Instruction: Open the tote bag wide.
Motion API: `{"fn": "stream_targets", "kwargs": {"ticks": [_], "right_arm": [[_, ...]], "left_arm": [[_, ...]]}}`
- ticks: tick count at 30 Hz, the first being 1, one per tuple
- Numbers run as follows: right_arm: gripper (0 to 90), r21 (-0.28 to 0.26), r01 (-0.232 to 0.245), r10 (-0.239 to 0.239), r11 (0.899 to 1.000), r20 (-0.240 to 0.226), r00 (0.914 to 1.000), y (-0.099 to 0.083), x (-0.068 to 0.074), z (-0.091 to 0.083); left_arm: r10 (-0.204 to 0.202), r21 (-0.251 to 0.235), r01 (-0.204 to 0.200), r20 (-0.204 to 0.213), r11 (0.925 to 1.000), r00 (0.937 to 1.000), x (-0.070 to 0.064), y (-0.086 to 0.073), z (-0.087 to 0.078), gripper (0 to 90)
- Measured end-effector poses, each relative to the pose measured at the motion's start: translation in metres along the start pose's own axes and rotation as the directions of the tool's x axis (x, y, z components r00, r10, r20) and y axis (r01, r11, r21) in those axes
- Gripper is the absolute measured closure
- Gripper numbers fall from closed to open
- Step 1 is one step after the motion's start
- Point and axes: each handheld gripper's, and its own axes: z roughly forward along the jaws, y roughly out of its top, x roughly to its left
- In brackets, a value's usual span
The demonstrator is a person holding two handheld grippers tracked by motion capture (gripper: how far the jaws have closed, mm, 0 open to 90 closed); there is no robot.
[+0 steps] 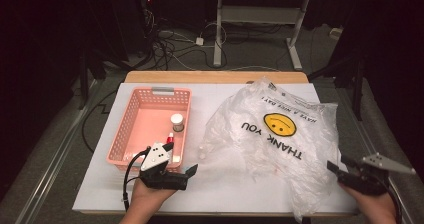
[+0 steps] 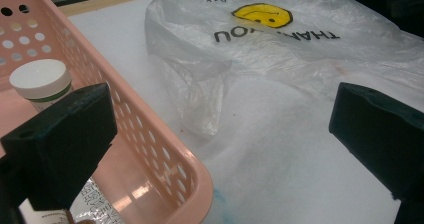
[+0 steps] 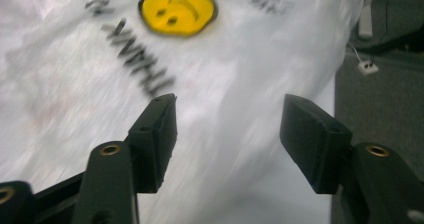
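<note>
A pink perforated basket sits on the left of the white table. Inside stands a white-capped bottle, with a small red-topped item beside it. A crumpled clear plastic bag with a yellow smiley and "THANK YOU" covers the right half. My left gripper is open at the basket's near right corner, one jaw over the basket, the other over the table. My right gripper is open at the bag's near right edge, with nothing between its jaws.
A white sheet covers the table, and a strip of wood shows at its far edge. Bare sheet lies between the basket and the bag. A crinkly labelled packet lies in the basket's near end. Cables and desk legs are on the floor beyond.
</note>
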Motion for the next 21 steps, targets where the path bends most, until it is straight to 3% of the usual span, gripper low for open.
{"fn": "stream_targets", "kwargs": {"ticks": [3, 7, 11, 13, 17, 21], "right_arm": [[42.1, 0.023, -0.032, 0.032, 0.999, -0.018, 0.9993, -0.020, 0.009, -0.013], [56.5, 0.093, -0.034, 0.038, 0.995, -0.043, 0.9984, -0.036, 0.014, -0.015], [87.2, 0.127, 0.026, -0.016, 0.992, -0.075, 0.9970, -0.037, 0.021, -0.013], [90.0, 0.119, 0.061, -0.049, 0.991, -0.098, 0.9940, -0.035, 0.028, -0.015], [90.0, 0.112, 0.133, -0.113, 0.985, -0.165, 0.9798, -0.036, 0.055, -0.018], [90.0, 0.088, 0.190, -0.164, 0.978, -0.246, 0.9553, -0.039, 0.080, -0.021]], "left_arm": [[0.002, -0.004, -0.002, 0.008, 1.0000, 1.0000, 0.001, 0.000, -0.001, 0.0], [0.000, -0.004, 0.000, 0.015, 1.0000, 0.9999, 0.003, 0.000, -0.001, 0.0], [-0.010, -0.010, 0.010, 0.022, 0.9999, 0.9997, 0.004, 0.000, -0.001, 0.0], [-0.006, -0.010, 0.006, 0.024, 0.9999, 0.9997, 0.004, 0.001, -0.001, 0.0], [-0.006, -0.007, 0.006, 0.030, 1.0000, 0.9995, 0.003, 0.001, 0.001, 0.0], [-0.010, -0.003, 0.010, 0.028, 0.9999, 0.9996, 0.005, 0.000, 0.001, 0.0]]}}
